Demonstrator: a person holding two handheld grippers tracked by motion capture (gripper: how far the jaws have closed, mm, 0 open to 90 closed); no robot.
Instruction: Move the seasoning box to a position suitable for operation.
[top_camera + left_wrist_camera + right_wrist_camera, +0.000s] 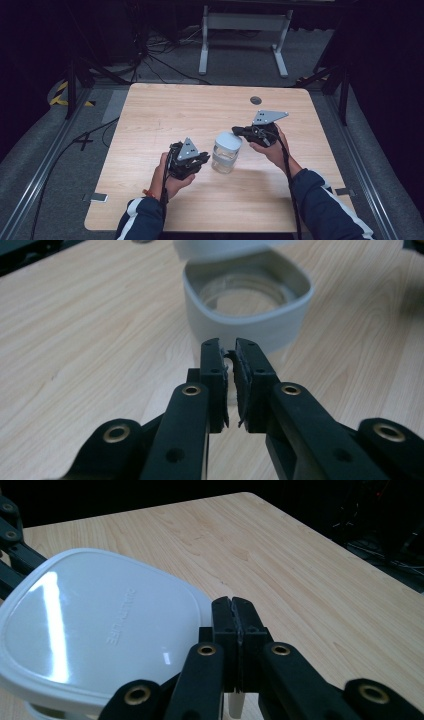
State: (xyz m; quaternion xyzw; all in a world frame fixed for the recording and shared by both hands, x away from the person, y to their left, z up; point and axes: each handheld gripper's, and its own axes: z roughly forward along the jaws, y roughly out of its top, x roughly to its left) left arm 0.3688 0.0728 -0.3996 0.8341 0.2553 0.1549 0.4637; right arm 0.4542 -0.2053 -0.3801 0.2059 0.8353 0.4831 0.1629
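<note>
A clear container [224,160] with a white rim [250,315] stands near the middle of the wooden table [150,120]. Its white lid [230,141] sits tilted just above the rim. In the right gripper view the lid [95,635] spreads out to the left of the jaws. My right gripper [238,132] [233,602] is shut on the lid's edge, and a small white tab pokes out below its pads. My left gripper [205,159] [228,347] is just left of the container, pointing at its wall, shut with nothing between its pads.
A round dark grommet [255,100] sits in the table's far edge area. White desk legs [202,45] stand on the floor beyond the table. Cables [85,137] run along the floor at the left, and a small metal bracket [98,197] sits at the front left corner.
</note>
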